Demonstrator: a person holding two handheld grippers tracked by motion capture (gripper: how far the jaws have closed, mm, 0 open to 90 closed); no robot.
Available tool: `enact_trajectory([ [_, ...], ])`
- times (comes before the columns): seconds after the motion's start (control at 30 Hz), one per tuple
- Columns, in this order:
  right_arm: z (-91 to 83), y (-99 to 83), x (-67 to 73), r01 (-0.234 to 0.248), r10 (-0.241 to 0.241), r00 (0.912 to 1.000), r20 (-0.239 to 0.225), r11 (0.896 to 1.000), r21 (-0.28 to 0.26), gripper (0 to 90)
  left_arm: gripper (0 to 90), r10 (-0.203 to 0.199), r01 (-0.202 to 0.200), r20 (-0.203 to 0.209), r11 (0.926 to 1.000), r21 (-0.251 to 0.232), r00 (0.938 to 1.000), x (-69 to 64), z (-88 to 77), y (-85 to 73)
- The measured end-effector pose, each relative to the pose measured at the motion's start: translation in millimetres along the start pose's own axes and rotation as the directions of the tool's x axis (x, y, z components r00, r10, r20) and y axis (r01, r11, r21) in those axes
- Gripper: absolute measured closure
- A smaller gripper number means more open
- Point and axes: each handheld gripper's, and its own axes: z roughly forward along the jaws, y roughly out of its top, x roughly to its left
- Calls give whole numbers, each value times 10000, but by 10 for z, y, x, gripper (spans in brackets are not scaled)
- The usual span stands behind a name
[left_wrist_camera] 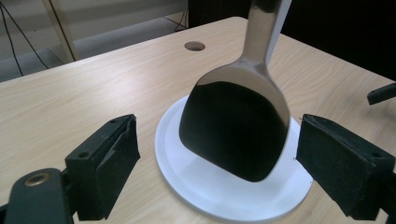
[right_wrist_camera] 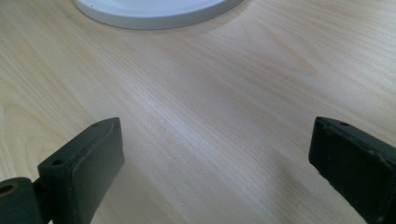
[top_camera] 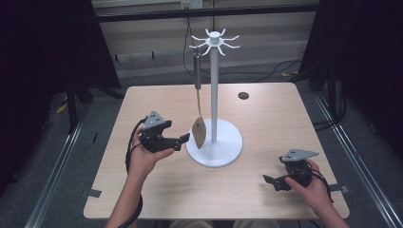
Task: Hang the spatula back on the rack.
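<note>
Spatula (top_camera: 198, 131) hangs from the white stand (top_camera: 214, 85) on the table (top_camera: 266, 114), blade just beside the left gripper (top_camera: 183, 141). Left gripper view: jaws wide, flanking the spatula (left_wrist_camera: 233, 128) without contact. Right gripper view: jaws wide over bare wood, stand base (right_wrist_camera: 154, 11) beyond.

even overhead light, dark surroundings, soft shadows, slightly blurred close views, mild glare
</note>
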Motion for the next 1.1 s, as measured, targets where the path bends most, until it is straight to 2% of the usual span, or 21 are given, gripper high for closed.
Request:
enact_trajectory([
  [0.23, -1, 0, 1, 14, -14, 10000, -5, 10000, -1, 28, 124, -341, 341, -107, 9994, -12, 9994, 39, -13, -147],
  [0.57, -1, -1, 3, -4, 4, 10000, -19, 10000, 8, 28, 123, -370, 371, -182, 9993, 73, 9991, 48, 11, -282],
  [0.8, -4, -3, 0, -22, 22, 10000, -2, 10000, 8, 28, 122, -528, 531, -187, 9985, 156, 9984, 59, 31, -388],
  [1.1, -5, -1, -1, 20, -20, 10000, -13, 10000, -16, 28, 118, -534, 538, -182, 9983, 224, 9984, 71, 32, -461],
])
